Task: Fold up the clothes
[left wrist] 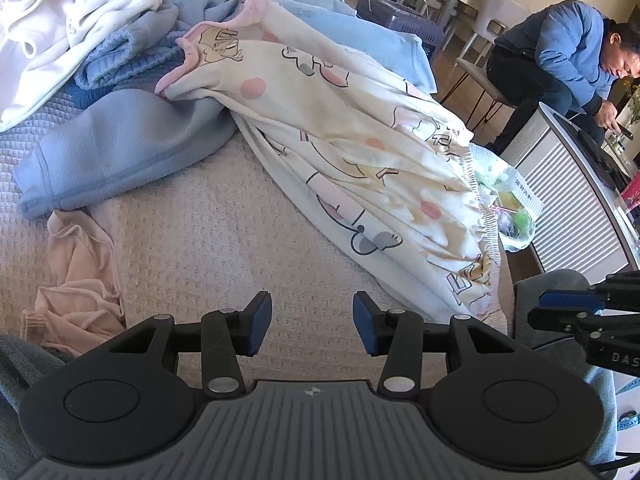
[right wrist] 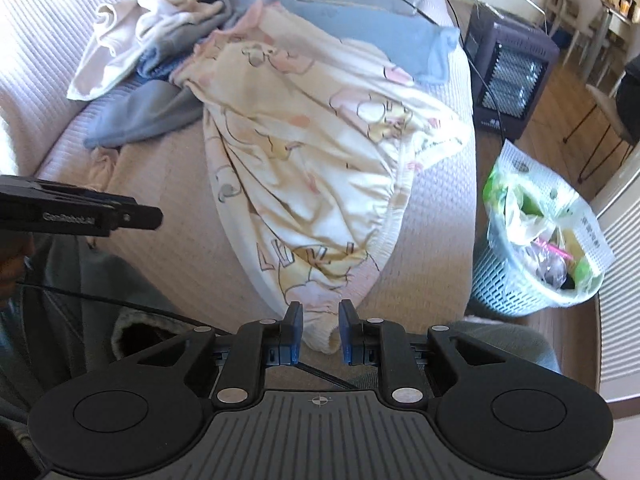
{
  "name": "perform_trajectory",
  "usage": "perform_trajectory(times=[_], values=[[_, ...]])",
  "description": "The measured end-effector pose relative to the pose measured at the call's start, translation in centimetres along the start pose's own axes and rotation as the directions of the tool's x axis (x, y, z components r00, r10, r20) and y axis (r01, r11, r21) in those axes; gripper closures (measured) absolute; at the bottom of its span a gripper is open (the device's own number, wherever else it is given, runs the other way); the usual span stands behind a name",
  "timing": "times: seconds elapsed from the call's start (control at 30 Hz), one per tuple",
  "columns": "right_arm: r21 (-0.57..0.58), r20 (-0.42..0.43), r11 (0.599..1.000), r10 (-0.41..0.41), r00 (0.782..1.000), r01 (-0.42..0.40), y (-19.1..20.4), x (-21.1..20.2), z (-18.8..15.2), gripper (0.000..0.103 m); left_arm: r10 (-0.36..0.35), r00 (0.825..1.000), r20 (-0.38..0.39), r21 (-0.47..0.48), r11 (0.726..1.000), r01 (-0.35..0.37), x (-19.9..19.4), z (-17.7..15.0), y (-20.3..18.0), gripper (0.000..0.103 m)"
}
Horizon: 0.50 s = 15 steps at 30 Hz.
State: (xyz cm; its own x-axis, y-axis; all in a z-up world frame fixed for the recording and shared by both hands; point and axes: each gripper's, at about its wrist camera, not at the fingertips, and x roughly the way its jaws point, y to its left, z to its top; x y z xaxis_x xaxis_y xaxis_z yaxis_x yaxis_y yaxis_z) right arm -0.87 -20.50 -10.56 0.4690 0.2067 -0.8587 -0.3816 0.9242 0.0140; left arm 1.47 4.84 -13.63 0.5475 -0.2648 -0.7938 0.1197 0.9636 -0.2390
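A cream cartoon-print garment with pink trim [left wrist: 340,132] lies stretched across the beige bed cover [left wrist: 208,232], from the clothes pile at the back to the near right edge. It also shows in the right wrist view [right wrist: 304,152]. My left gripper [left wrist: 312,328] is open and empty above bare cover, left of the garment's hem. My right gripper [right wrist: 320,334] is open, its pads on either side of the garment's near cuff [right wrist: 320,336] without pinching it. The right gripper also shows at the right edge of the left wrist view [left wrist: 576,312].
A grey-blue sweatshirt [left wrist: 120,140], a blue knit [left wrist: 116,56] and white clothes [left wrist: 68,12] are piled at the back. A pink garment [left wrist: 76,288] lies crumpled at the left. A waste basket [right wrist: 532,248] and a heater [right wrist: 508,68] stand on the floor at the right. A seated person [left wrist: 560,64] is beyond.
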Motion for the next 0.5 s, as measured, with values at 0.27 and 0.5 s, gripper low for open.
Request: perform_trajectory(times=[0.27, 0.5], values=[[-0.024, 0.094, 1.0, 0.013, 0.996, -0.01, -0.5, -3.3, 0.8, 0.08, 0.015, 1.0, 0.001, -0.013, 1.0, -0.015, -0.4, 0.1, 0.4, 0.06], [-0.01, 0.153, 0.999, 0.037, 0.988, -0.036, -0.6, -3.5, 1.5, 0.068, 0.029, 1.0, 0.012, -0.021, 0.999, -0.029, -0.7, 0.4, 0.3, 0.058]])
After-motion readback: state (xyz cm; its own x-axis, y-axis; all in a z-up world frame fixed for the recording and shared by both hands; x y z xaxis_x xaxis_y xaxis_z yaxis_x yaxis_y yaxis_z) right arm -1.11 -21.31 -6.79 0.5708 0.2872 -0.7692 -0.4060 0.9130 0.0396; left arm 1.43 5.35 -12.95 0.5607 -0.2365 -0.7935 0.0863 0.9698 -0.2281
